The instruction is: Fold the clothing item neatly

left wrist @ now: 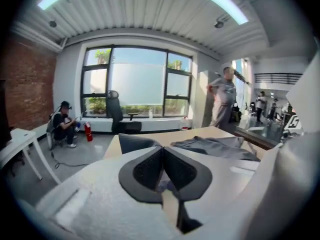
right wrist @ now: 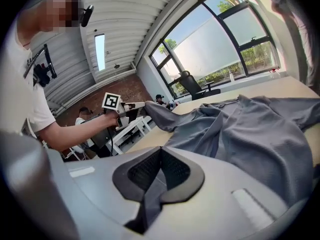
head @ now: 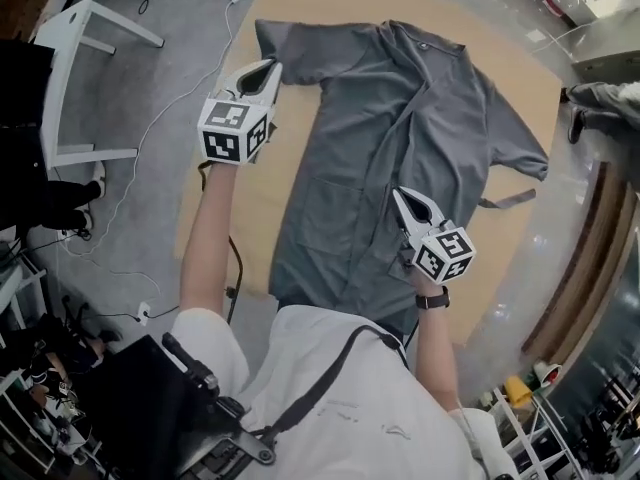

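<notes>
Open-plan lab: brick wall, big windows, office chair, floor cables.

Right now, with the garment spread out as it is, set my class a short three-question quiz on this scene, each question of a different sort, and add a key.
1. True or false: the grey shirt lies on the floor.
2. Which part of the shirt does the left gripper pinch? A) a sleeve B) the collar C) the bottom hem
3. Fill in: the jaws of the right gripper are ____ on the shirt's fabric.

Key
1. False: it lies spread on the tan table.
2. A.
3. Shut.
</notes>
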